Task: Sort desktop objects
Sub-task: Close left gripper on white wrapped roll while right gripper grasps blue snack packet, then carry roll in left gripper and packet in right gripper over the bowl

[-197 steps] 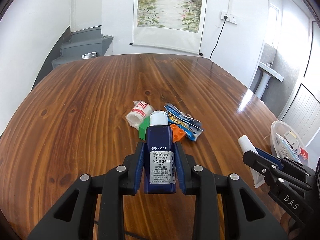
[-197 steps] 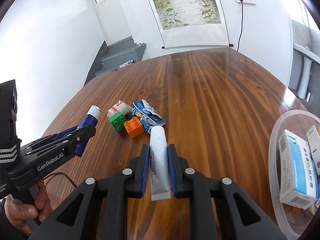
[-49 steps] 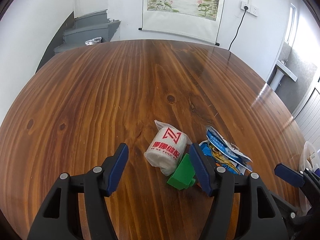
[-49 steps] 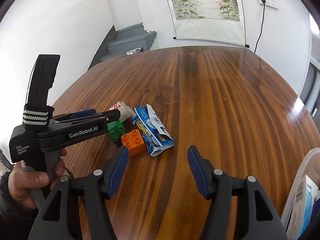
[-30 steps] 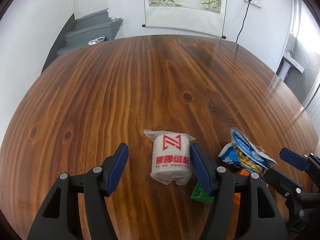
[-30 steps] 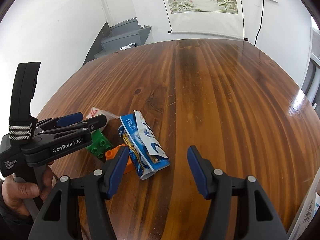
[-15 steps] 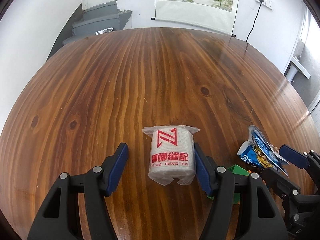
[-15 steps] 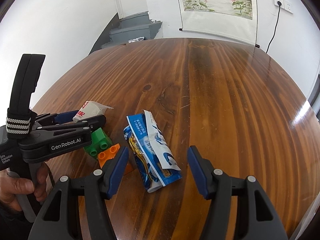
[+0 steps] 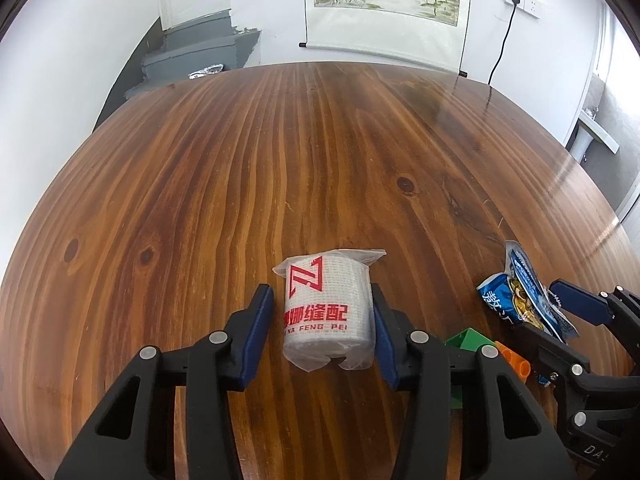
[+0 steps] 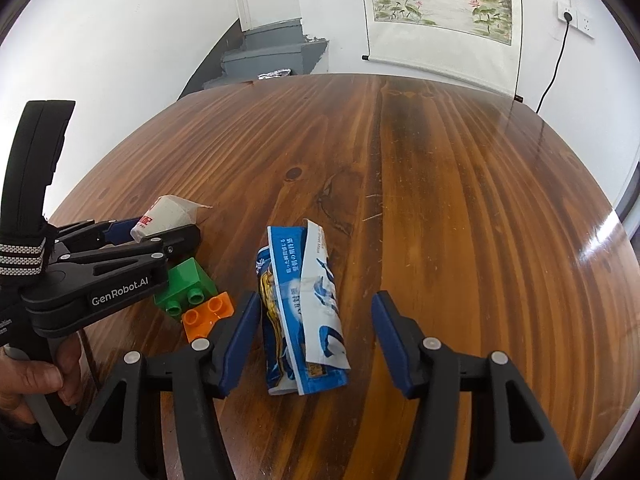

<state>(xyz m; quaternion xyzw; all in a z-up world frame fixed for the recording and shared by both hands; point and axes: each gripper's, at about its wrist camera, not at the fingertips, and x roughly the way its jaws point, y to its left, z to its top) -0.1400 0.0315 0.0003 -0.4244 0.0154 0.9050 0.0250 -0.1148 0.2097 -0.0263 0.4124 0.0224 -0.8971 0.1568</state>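
Wrapped roll point(image 9: 328, 312) left of bricks point(image 10: 192, 296); snack packet point(image 10: 304, 312) right of them, all on table point(image 9: 280, 140).

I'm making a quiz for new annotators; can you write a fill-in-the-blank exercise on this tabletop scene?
1. The wrapped white roll sits between the fingers of the ____ gripper.
2. The right gripper straddles a blue and white ____.
3. The block touching the green block is ____.

Missing words: left; packet; orange
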